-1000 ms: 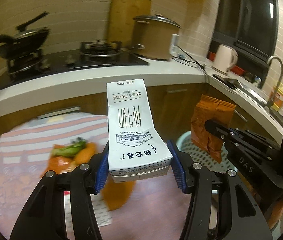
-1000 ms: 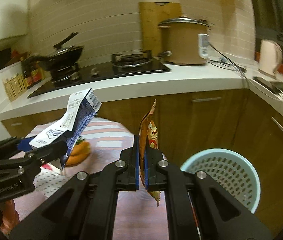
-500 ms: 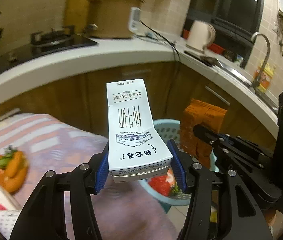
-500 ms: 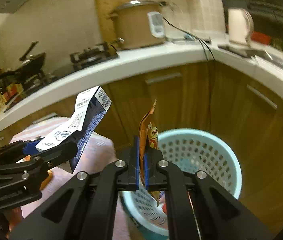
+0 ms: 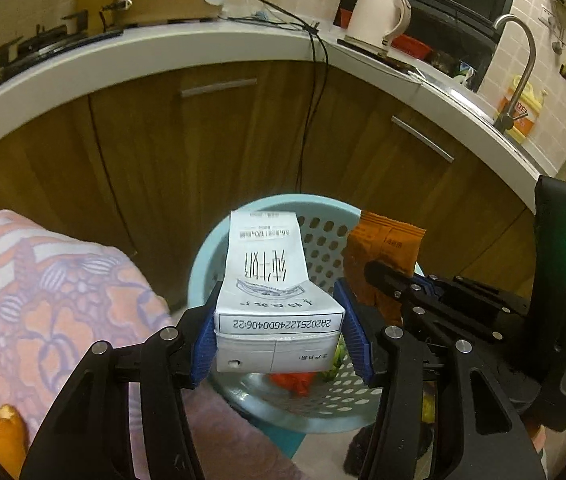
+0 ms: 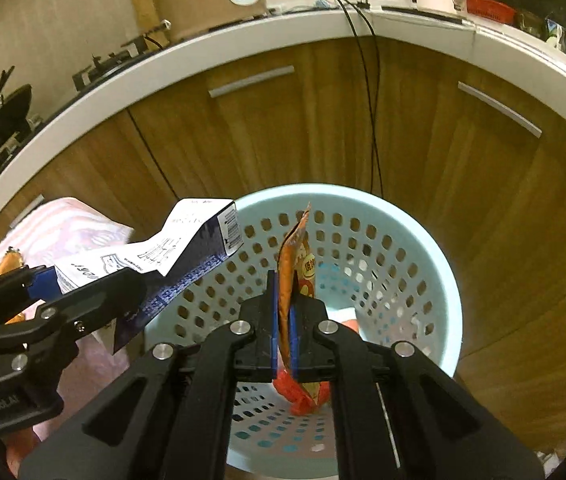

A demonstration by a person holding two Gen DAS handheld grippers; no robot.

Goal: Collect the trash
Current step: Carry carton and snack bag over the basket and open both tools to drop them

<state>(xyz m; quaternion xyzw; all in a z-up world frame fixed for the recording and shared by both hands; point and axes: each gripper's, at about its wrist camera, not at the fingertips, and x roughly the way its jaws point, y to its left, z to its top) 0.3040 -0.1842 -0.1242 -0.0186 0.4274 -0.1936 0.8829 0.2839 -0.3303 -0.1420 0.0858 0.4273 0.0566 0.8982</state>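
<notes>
The left hand-held gripper (image 5: 279, 344) has its two blue pads pressed on the sides of a white milk carton (image 5: 271, 284). The carton is squashed and bent, and it sticks out over a light blue basket (image 5: 203, 264) with lots of holes in it. The right hand-held gripper (image 6: 282, 344) is nearly closed, and it pinches a thin orange snack bag (image 6: 295, 272) by its edge. The bag stands up between the pads, right above the open basket. In the right wrist view the carton (image 6: 187, 248) reaches over the left rim of the basket (image 6: 435, 276). Down at the bottom of the basket lies some red trash (image 6: 299, 396). A table with a pink flowery cloth (image 5: 47, 292) is just beside the basket, with orange peel (image 5: 1, 432) on it. Behind are brown cupboard doors (image 6: 267, 136) and a white kettle (image 5: 375, 12) up on the kitchen counter
</notes>
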